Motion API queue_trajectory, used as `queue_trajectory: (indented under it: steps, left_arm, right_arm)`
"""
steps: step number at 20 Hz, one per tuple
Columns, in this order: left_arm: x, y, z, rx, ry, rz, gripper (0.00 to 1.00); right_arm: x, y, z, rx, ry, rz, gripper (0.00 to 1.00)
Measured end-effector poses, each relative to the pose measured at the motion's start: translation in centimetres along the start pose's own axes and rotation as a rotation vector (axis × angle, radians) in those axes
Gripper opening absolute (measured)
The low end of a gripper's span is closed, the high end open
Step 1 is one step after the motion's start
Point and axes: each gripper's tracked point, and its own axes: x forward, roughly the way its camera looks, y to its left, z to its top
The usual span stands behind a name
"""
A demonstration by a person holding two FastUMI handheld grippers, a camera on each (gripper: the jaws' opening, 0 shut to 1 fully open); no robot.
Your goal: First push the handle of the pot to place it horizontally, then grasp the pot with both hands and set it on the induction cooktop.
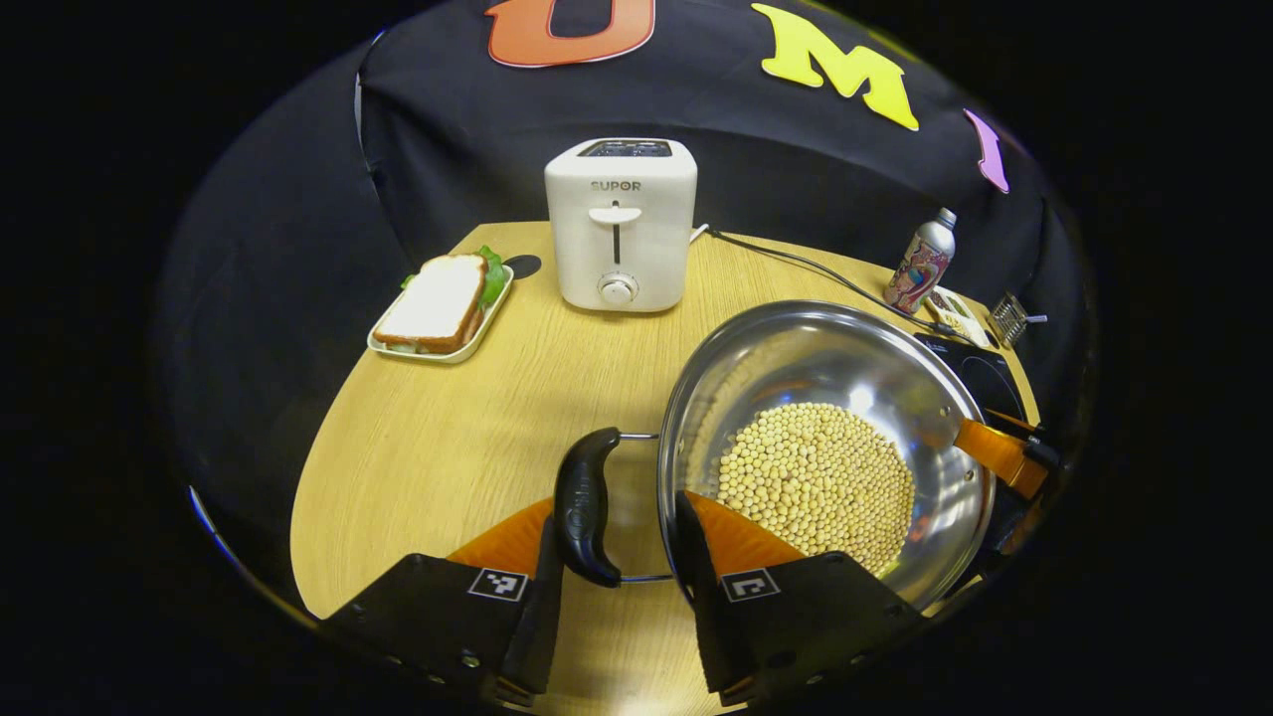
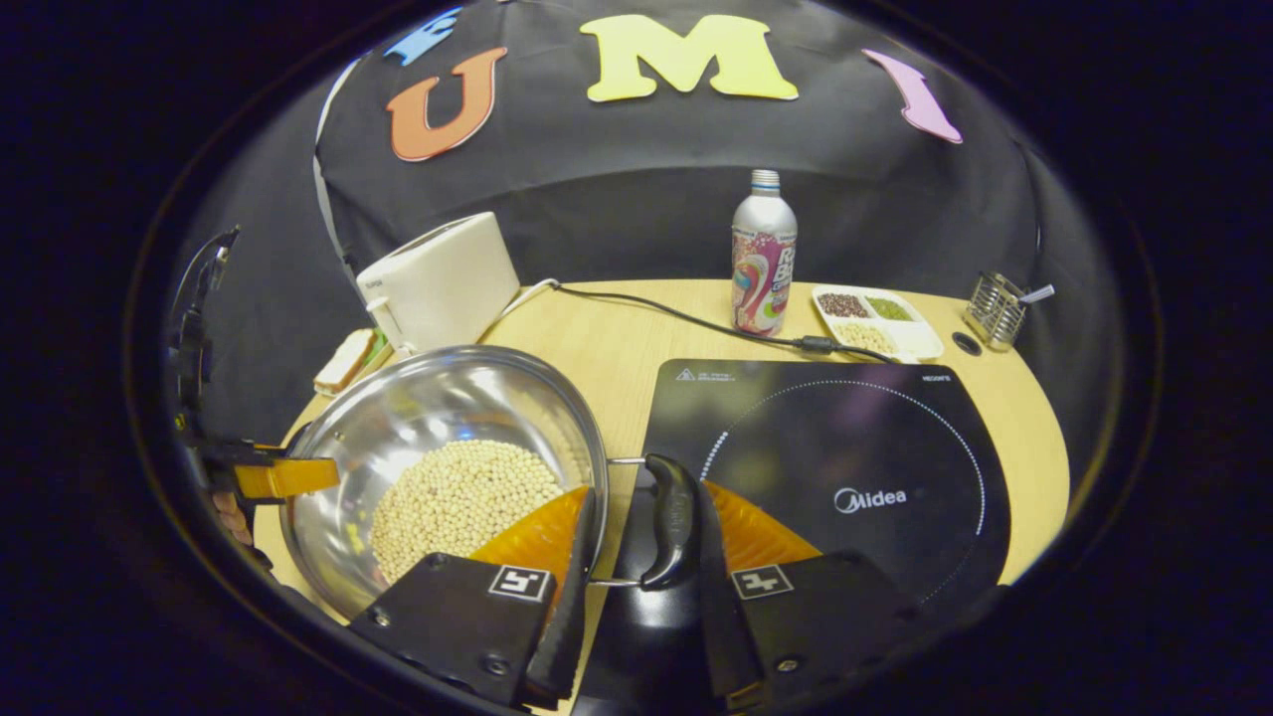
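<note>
A steel pot (image 1: 845,348) holding soybeans (image 1: 816,477) stands left of the black induction cooktop (image 2: 845,447). My left gripper (image 1: 619,509) spans the pot's near black handle (image 1: 585,502): one finger lies against the handle's outer side, the other at the pot's rim. My right gripper (image 2: 644,492) holds the opposite handle (image 2: 671,517) the same way, with that handle over the cooktop's left edge. In the right gripper view the pot (image 2: 448,398) has the left gripper (image 2: 269,477) on its far rim. The left gripper view shows the right gripper (image 1: 1004,457) at the far rim.
A white toaster (image 1: 622,224) stands at the back, with a sandwich on a tray (image 1: 443,303) to its left. Behind the cooktop are a drinks bottle (image 2: 763,254), a divided tray of beans (image 2: 875,318), a wire holder (image 2: 995,308) and a power cable (image 2: 696,318).
</note>
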Motion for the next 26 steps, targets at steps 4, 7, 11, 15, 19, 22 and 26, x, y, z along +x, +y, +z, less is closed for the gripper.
queue_trajectory:
  steps: [4, 7, 11, 15, 19, 22, 26]
  left_arm:
    - [-3.6, -0.4, 0.8, -0.012, -0.033, 0.003, 0.56]
    - [-6.8, -1.2, 1.7, -0.011, -0.062, 0.005, 0.55]
    - [-10.4, -3.5, 3.3, 0.003, -0.096, 0.003, 0.56]
    - [-12.6, -7.3, 4.5, 0.026, -0.109, -0.019, 0.56]
    - [-13.6, -12.5, 5.8, 0.059, -0.118, -0.049, 0.46]
    - [-13.0, -16.4, 6.8, 0.084, -0.127, -0.071, 0.55]
    - [-12.5, -20.9, 7.8, 0.108, -0.144, -0.094, 0.55]
  right_arm:
    - [-3.5, 0.4, 2.2, -0.017, -0.04, 0.019, 0.5]
    - [-6.7, 0.1, 3.8, -0.02, -0.065, 0.036, 0.5]
    - [-10.7, -1.7, 6.0, -0.02, -0.091, 0.041, 0.5]
    - [-14.0, -5.1, 7.6, -0.012, -0.12, 0.018, 0.52]
    - [-16.3, -9.9, 8.4, 0.029, -0.132, -0.015, 0.52]
    - [-17.6, -13.3, 8.8, 0.046, -0.141, -0.04, 0.52]
    - [-18.7, -18.0, 9.1, 0.068, -0.137, -0.06, 0.49]
